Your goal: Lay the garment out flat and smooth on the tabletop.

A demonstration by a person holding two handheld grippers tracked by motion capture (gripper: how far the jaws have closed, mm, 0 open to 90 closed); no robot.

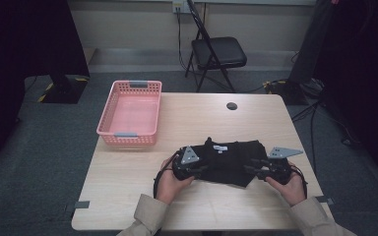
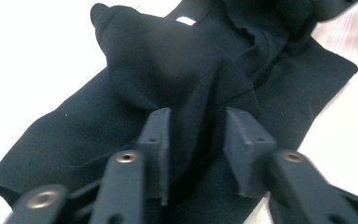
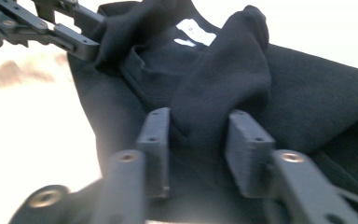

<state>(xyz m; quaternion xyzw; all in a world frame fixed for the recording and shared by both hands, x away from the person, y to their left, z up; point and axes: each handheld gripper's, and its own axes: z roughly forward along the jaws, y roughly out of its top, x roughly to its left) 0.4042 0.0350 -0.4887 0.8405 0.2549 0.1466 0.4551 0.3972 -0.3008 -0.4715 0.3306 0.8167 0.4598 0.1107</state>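
Basically: wooden tabletop (image 1: 192,201), person's forearms coming in from the near edge, one pair of tongs in each hand. Pink plastic basket (image 1: 130,114) sits at the far left corner, nothing seen inside it, well apart from the work. Black garment (image 1: 229,158), looks like a folded shirt or sweater with a white neck label (image 3: 195,31), lies flat on the near-centre tabletop between the two hands. Small dark disc (image 1: 232,105) sits at the far edge, not involved. Folding chair (image 1: 215,54) stands beyond on the carpet.

Left tongs (image 2: 196,123) are clenched on a raised ridge of the black cloth at the garment's left side; fabric bunches up between the jaws. Right tongs (image 3: 196,126) likewise pinch a humped fold at the right side. Both grips look like thick wads, not a clean edge.

Risks, judged from here: each pinch may have taken several layers, so lifting could drag the whole pile instead of one layer and undo the fold. Cloth sits near the jaw tips, so it could slip out under pull. Uneven lift between the two hands would skew or twist the garment. Black on black makes edges hard to read.
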